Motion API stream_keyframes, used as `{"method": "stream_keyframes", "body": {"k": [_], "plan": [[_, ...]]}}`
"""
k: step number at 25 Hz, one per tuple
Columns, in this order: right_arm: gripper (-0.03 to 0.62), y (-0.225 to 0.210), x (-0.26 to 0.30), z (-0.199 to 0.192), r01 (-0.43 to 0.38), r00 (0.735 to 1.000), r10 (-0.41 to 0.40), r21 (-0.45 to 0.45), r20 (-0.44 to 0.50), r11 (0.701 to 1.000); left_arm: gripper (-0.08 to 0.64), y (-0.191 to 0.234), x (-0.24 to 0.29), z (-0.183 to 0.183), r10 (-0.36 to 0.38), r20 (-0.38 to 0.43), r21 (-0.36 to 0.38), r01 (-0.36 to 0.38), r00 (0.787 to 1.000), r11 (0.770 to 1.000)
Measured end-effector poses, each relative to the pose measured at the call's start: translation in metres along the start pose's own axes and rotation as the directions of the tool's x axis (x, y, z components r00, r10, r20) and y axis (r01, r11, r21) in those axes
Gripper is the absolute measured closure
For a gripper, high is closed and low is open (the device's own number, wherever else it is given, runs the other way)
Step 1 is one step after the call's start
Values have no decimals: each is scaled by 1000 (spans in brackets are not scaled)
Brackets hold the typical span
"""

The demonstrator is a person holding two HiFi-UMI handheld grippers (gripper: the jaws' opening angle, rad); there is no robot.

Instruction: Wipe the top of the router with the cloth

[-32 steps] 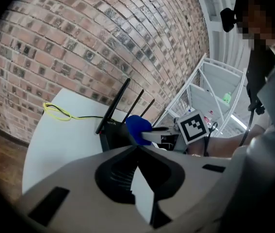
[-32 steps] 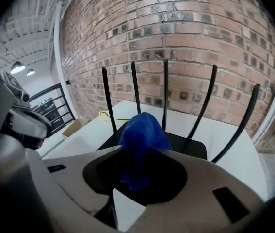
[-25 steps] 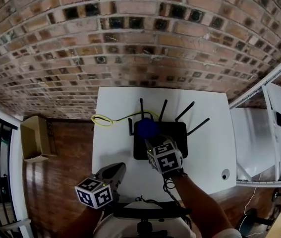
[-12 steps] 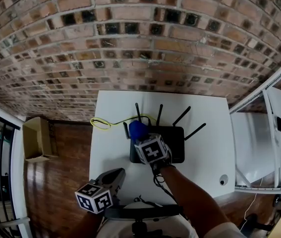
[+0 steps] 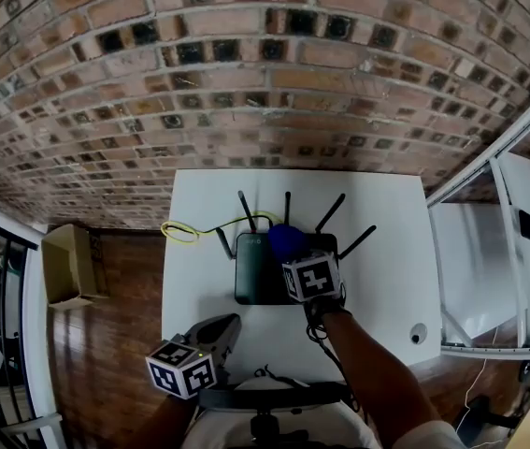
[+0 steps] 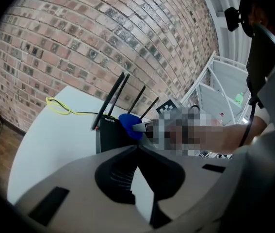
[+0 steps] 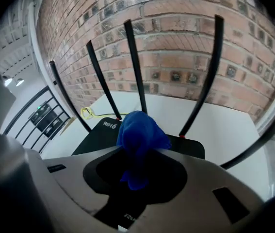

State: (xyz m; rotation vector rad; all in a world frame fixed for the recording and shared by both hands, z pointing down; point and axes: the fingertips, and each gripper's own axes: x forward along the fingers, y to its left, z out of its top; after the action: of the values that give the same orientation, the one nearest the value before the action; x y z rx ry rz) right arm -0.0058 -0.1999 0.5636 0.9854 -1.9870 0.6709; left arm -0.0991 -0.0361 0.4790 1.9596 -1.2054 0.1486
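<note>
A black router [image 5: 257,271] with several upright antennas lies mid-table, its label reading WIFI 6 [image 7: 107,124]. My right gripper [image 5: 293,255] is shut on a bunched blue cloth [image 5: 286,240], which rests on the router's top near the back edge, right of centre. In the right gripper view the cloth [image 7: 139,130] bulges out of the jaws over the router [image 7: 191,147]. My left gripper [image 5: 224,325] hovers near the table's front edge, jaws shut and holding nothing. The left gripper view shows the router [image 6: 109,133] and cloth [image 6: 128,124] ahead of the left gripper [image 6: 138,149].
A yellow cable [image 5: 186,232] loops on the white table [image 5: 388,279] left of the router. A small round fitting [image 5: 419,333] sits near the table's front right corner. A brick wall stands behind. A cardboard box [image 5: 66,266] lies on the wood floor at left; another white table [image 5: 481,269] at right.
My right gripper slid the cloth to the router's left part, then back to the right along the top. The left gripper stayed near the front edge.
</note>
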Motion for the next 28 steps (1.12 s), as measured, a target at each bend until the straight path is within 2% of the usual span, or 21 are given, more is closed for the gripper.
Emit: {"method": "stream_keyframes", "body": {"k": [5,9,18,22,24,28], "plan": [[463,-40,-12,-14,77,997,-76,56,-9,995,528,-10,7,-3,-14,-18,18,14,1000,1000],[463,-59,-27,-13,118,992,-122,109,29,987,528,-16,10,-4,-18,-23,30,19,1000,999],[463,-89,-30,-37,270,962,-271,59,22,961,528,-21,6,-8,-20,-30,47,22,999,999],[463,-82,-42,-33,275,959,-281,105,39,956,528,-15,1,-7,-8,-24,42,9,1000,999],[463,-71,-51,-21,257,960,-267,115,82,960,528,-13,-2,-10,-8,-29,33,9,1000,999],[463,-32,-57,-1,160,971,-168,58,173,985,528,-10,-6,-13,-9,-37,15,9,999,1000]]}}
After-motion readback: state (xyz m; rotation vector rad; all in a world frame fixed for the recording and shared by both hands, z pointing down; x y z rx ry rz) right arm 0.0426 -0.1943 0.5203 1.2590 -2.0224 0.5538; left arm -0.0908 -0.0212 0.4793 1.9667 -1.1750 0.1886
